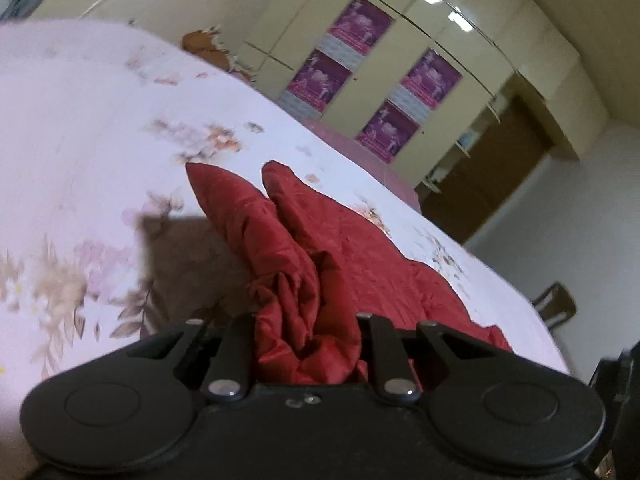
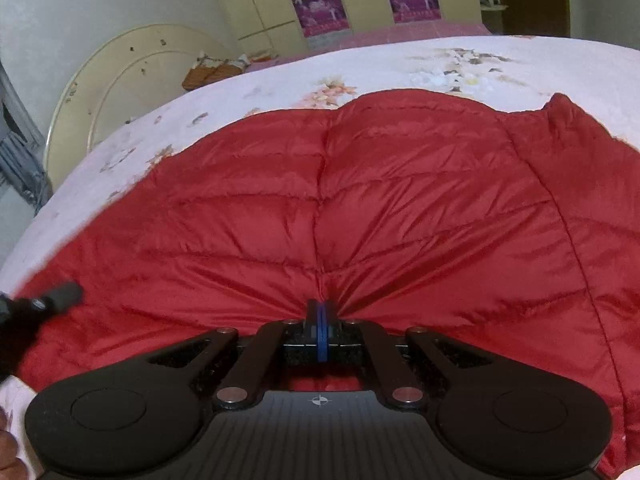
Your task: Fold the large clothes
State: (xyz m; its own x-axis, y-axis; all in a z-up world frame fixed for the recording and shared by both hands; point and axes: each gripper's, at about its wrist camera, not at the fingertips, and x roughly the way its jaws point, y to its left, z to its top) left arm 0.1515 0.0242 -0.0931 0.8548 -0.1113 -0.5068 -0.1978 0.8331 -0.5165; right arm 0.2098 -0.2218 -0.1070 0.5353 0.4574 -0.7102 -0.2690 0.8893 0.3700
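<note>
A red quilted puffer jacket [image 2: 400, 200] lies spread on a bed with a floral sheet [image 2: 520, 64]. My right gripper [image 2: 320, 314] is shut on the jacket's near edge, its blue pads pressed together, and creases fan out from the pinch. In the left wrist view the jacket [image 1: 352, 240] is bunched, with two sleeve-like ends reaching away over the sheet [image 1: 100, 120]. A wad of its fabric rises between the arms of my left gripper [image 1: 308, 320] and hides the fingertips; the cloth looks gathered and held there.
A cream wardrobe [image 1: 400, 80] with purple posters stands beyond the bed, beside a brown door [image 1: 500, 172]. A curved headboard [image 2: 112, 92] is at the left. A chair back [image 1: 556, 304] shows past the bed's edge. A black gripper part [image 2: 52, 300] enters from the left.
</note>
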